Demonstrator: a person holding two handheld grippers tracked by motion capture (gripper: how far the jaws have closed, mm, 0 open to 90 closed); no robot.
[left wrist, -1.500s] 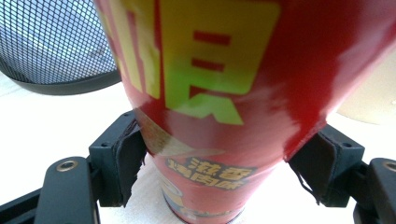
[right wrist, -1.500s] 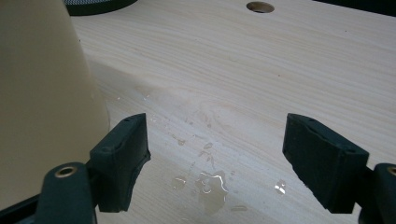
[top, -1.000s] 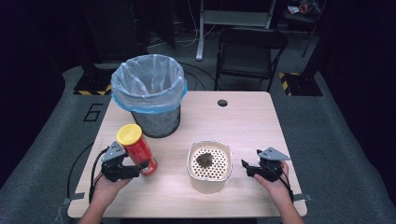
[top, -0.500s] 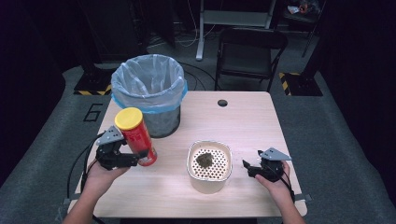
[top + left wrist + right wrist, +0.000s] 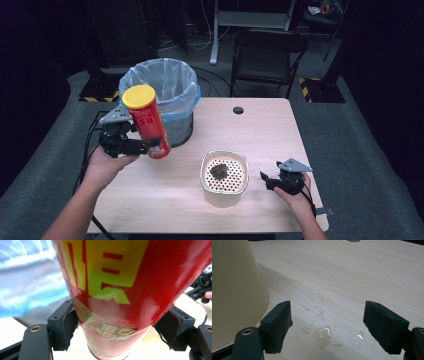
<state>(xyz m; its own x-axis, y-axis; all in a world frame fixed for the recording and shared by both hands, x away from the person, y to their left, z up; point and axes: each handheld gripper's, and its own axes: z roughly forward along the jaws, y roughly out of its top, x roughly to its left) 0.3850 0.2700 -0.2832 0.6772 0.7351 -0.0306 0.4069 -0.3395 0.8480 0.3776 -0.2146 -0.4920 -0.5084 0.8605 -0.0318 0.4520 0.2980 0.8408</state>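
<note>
gripping can (image 5: 145,121) low in left claw (image 5: 150,145), off table by bin (image 5: 159,80) at far-left corner; top-heavy tilt may slip. right claw (image 5: 266,181) open, empty, over wet patch (image 5: 322,331).

Tall red cardboard canister with yellow lid (image 5: 120,290): bore large yellow-green block lettering and smaller yellow Chinese characters near base, cropped, none legible.
</note>
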